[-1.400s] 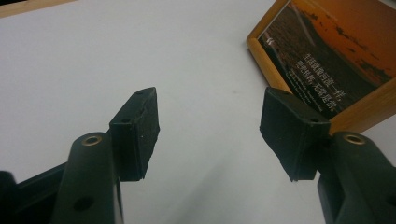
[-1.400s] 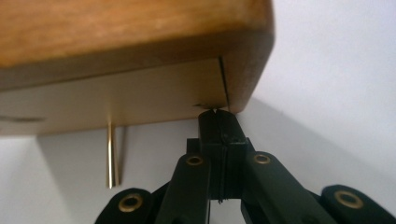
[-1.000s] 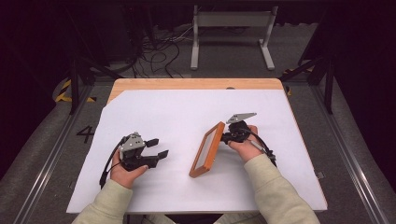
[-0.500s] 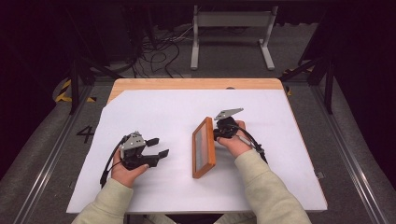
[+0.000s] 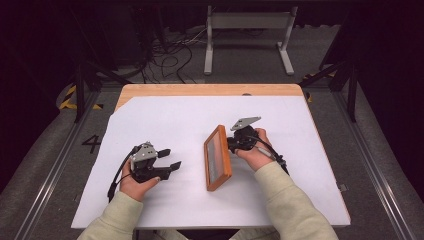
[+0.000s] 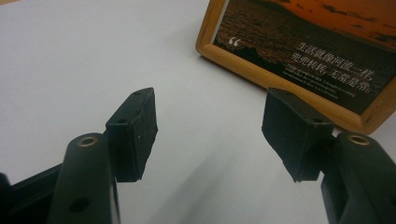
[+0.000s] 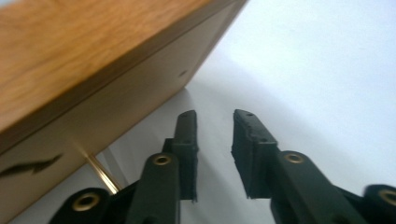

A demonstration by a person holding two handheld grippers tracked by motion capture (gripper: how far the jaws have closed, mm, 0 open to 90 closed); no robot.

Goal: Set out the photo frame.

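Note:
A wooden picture frame (image 5: pixel 217 157) stands on its long edge in the middle of the white table sheet (image 5: pixel 165 120), leaning back toward the right. Its front (image 6: pixel 299 51) shows a sunset sea with white text. My right gripper (image 5: pixel 234 144) sits just behind the frame's plain back (image 7: pixel 93 70). Its jaws (image 7: pixel 215 135) have just been opening and stand apart with nothing between them. A thin brass leg (image 7: pixel 100 175) shows under the frame's back. My left gripper (image 5: pixel 169 159) rests on the sheet left of the frame, open and empty, pointing at the frame's front (image 6: pixel 210 126).
A strip of the wooden tabletop (image 5: pixel 210 90) shows past the far edge of the sheet. Behind the table, a grey metal stand (image 5: pixel 247 30) and loose cables (image 5: pixel 170 55) lie on the dark floor. Rails (image 5: pixel 50 170) run along both sides.
The right hand shifted the frame a little to the left and turned it from slanted to nearly straight. Its jaws then came off the frame's edge. The left hand stayed put.

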